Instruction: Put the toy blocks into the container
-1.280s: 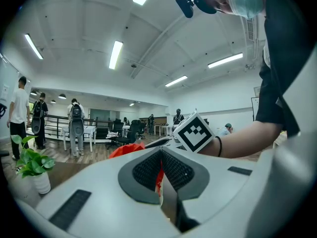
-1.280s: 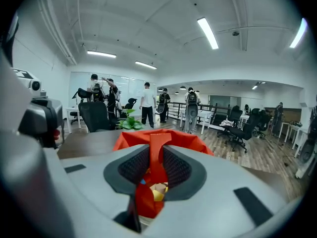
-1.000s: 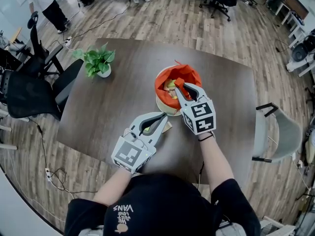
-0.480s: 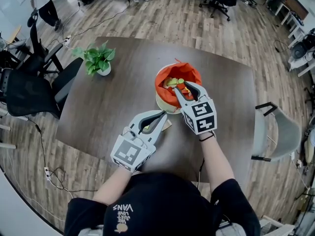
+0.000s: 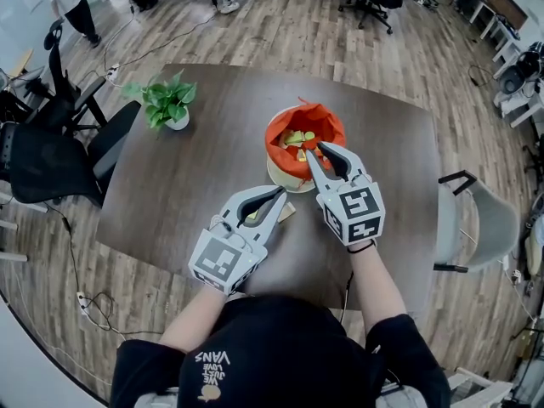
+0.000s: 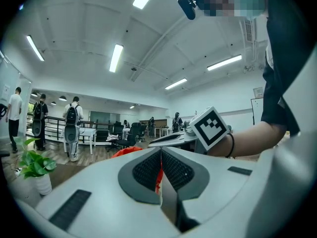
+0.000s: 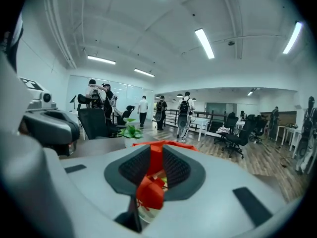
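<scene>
Now I'm working the drop-off step. The right gripper (image 5: pixel 320 150) is sitting at the 5 o'clock edge of the container (image 5: pixel 278 179), its tips just over the orange liner (image 5: pixel 279 133), where several toy blocks (image 5: pixel 298 138) are already lying. Its jaws have just been closing, and looking along them I'm seeing an orange-red piece (image 7: pixel 148 192) pinched in the narrow gap. Block or fold of liner, I'm not able to tell.

I'm judging that the next move calls for settling that. If it's a block, I should be easing the jaws apart over the middle of the container. If it's liner, I should be letting go before lifting, or the container may tip.

The right forearm is reaching toward 12 o'clock, with the gripper nosing slightly downward. The left gripper (image 5: pixel 281 199) is waiting at the container's 7 o'clock, held level and aiming toward 1 o'clock, jaws pressed together and empty. One pale block (image 5: pixel 288 215) is lying on the desk (image 5: pixel 187 177) right beside its tips, and I'm expecting to collect it next.
</scene>
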### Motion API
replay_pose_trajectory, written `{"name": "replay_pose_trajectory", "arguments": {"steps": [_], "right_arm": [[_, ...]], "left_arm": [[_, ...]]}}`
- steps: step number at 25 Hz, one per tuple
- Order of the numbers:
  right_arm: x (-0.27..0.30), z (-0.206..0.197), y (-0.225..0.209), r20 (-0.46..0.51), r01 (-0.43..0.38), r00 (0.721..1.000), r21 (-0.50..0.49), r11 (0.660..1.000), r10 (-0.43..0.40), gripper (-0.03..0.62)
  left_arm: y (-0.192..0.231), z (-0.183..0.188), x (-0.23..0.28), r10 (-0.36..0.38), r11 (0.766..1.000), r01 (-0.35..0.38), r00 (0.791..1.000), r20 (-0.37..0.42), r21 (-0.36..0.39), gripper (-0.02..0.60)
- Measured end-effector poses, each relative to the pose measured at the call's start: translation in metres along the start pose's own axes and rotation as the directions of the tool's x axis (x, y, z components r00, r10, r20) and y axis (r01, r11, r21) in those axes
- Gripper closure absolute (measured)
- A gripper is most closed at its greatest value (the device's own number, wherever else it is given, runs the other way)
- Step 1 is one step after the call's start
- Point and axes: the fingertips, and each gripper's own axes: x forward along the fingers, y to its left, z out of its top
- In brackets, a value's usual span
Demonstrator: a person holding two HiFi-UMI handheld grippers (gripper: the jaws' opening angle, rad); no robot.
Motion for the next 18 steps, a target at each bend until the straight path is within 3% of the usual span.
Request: {"name": "replay_pose_trajectory", "arguments": {"steps": [6, 18], "right_arm": [[-0.027, 0.009, 0.018, 0.054, -0.002, 0.999, 0.014, 1.000, 0.001, 0.551], [-0.076, 0.002, 0.044, 0.067, 0.023, 0.997, 0.033, 0.999, -0.026, 0.576]], "left_arm": [[0.000, 0.001, -0.006, -0.013, 1.000, 0.013, 1.000, 0.018, 0.003, 0.569], [-0.009, 0.004, -0.017, -0.030, 0.999, 0.030, 0.999, 0.027, 0.012, 0.569]]}}
